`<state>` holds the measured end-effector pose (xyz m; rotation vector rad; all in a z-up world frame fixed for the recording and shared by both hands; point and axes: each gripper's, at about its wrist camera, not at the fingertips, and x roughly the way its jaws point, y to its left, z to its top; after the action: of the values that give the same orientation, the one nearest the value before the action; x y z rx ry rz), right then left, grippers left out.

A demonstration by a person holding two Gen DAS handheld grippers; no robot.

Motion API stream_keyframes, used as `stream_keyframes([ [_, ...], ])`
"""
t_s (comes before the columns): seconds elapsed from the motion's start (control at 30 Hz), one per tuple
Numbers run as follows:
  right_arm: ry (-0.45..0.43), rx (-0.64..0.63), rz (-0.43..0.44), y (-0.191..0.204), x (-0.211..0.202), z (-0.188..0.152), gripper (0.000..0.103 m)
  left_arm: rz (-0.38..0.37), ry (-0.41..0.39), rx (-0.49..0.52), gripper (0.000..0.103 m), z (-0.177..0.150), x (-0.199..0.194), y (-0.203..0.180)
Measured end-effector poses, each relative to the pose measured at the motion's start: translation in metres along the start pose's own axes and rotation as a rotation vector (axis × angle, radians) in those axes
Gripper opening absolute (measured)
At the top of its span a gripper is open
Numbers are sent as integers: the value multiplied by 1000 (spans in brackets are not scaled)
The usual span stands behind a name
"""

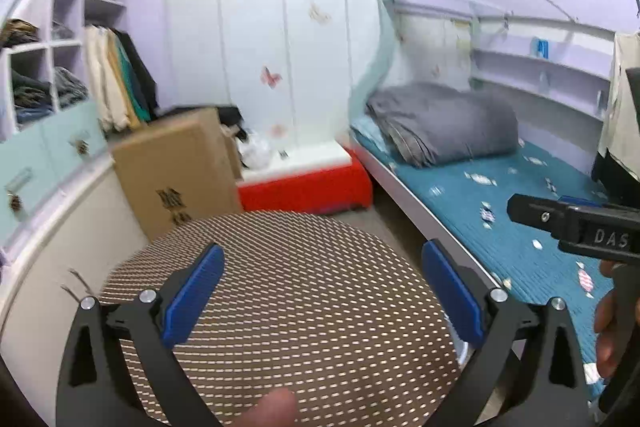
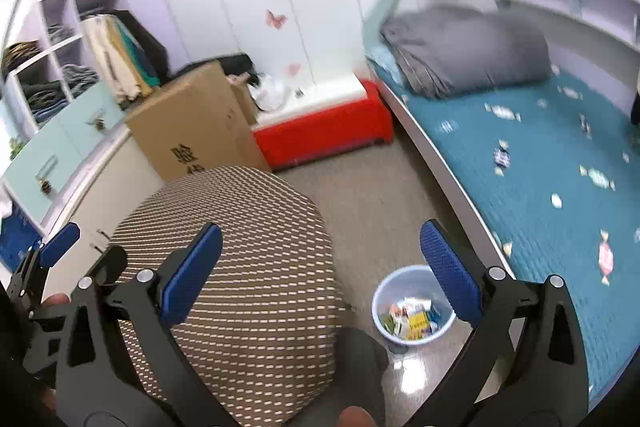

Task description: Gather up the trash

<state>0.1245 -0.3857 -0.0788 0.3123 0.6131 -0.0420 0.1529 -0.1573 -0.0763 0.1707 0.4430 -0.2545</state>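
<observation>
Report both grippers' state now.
Left gripper: open, holding nothing.
Right gripper: open, holding nothing.

"DAS" on right claw [image 1: 576, 227] body

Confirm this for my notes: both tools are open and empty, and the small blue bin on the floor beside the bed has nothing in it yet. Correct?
Not quite. The blue bin is not empty: the right wrist view shows several wrappers and packets already lying inside it. The rest holds: it stands on the floor beside the bed, and the left tool and right tool are both open and empty.
</observation>
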Motion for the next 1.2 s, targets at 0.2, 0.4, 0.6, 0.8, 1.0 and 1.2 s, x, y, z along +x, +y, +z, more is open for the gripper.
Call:
stream_keyframes([
  [0.2,-82,-67,19,44,-48,-6,97,82,-73,-78,97,0,-52,25],
  [0.4,-186,-126,20,75,-90,-10,97,128,-124,-122,97,3,-102,41],
  [0.6,-256,-169,29,98,-122,-20,97,142,-173,-150,97,-1,-139,49],
  [0.8,-319,-205,-2,114,-143,-28,97,144,-209,-180,97,-6,-162,54],
  [1.0,-348,-231,-15,122,-151,-33,97,154,-227,-208,97,-10,-174,62],
  [1.2,-353,-244,-13,128,-155,-38,97,161,-236,-208,97,-13,-183,63],
])
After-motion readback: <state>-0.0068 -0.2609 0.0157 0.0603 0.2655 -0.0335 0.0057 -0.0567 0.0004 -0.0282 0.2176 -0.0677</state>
